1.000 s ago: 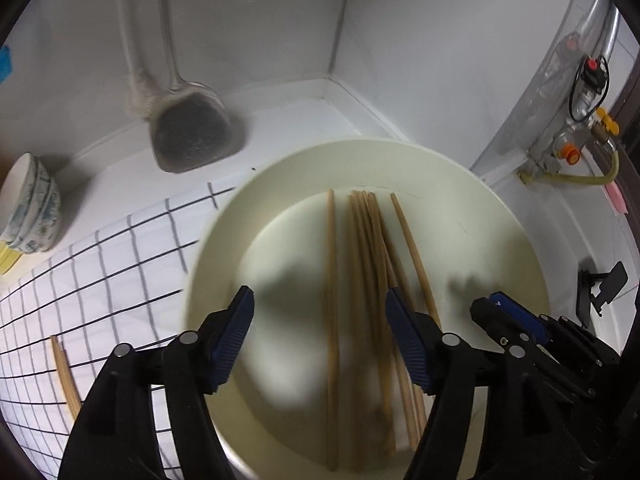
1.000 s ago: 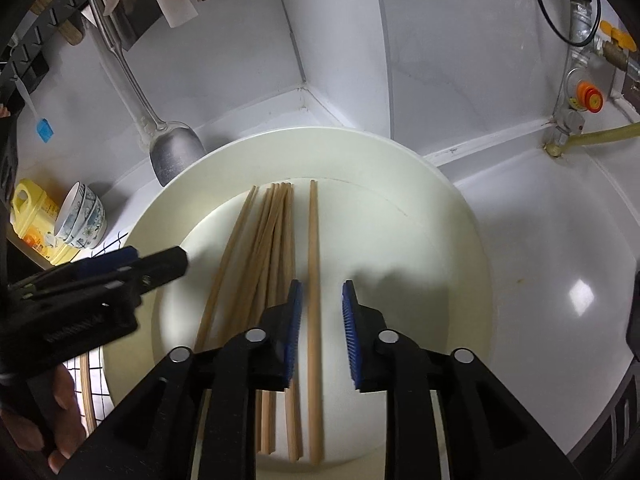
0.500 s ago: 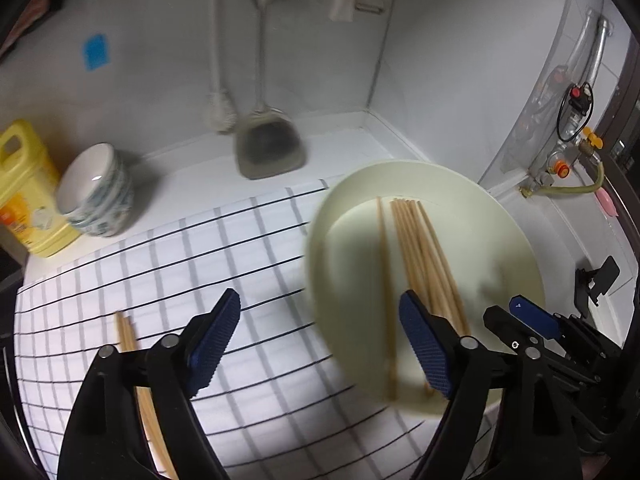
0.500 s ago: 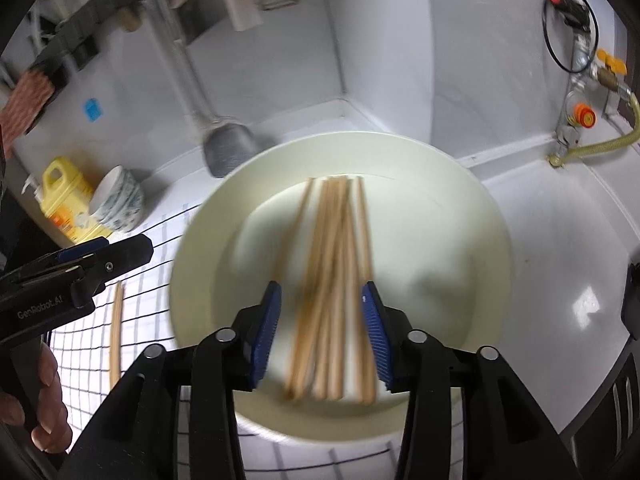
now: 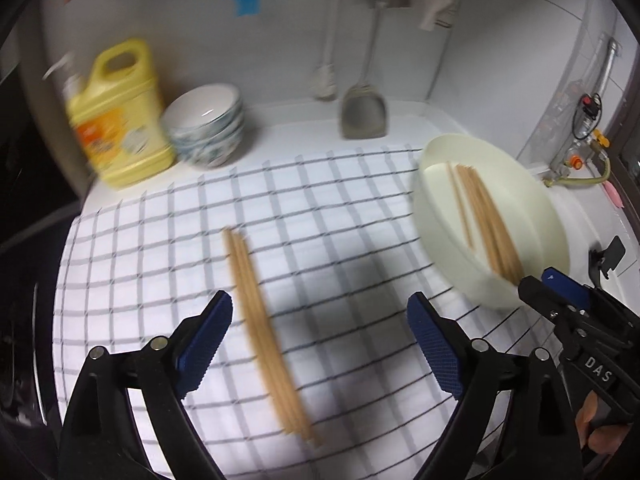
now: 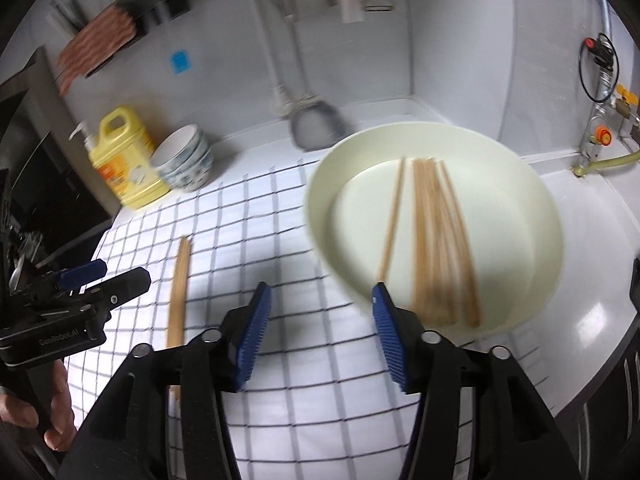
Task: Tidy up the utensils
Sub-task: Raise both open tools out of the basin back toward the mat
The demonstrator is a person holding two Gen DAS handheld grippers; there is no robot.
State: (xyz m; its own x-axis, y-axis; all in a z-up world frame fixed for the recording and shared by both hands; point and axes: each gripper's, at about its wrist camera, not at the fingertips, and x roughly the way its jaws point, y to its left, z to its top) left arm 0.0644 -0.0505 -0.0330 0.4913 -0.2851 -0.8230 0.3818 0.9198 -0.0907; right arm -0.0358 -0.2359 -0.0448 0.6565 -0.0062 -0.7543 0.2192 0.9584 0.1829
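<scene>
Wooden chopsticks [image 5: 264,334] lay on the checked cloth [image 5: 360,216] under the left gripper [image 5: 320,344], jaws opening, nothing between them; more sat in the plate [image 5: 532,208]. Right wrist: right gripper [image 6: 320,328] opening, empty, over the cloth beside the plate.

My claw pads [image 5: 204,344] are blue on black arms. The cloth [image 5: 340,200] is white with a dark grid, the plate [image 6: 520,184] cream, the chopsticks [image 5: 264,336] tan, the jug [image 5: 116,116] yellow.
</scene>
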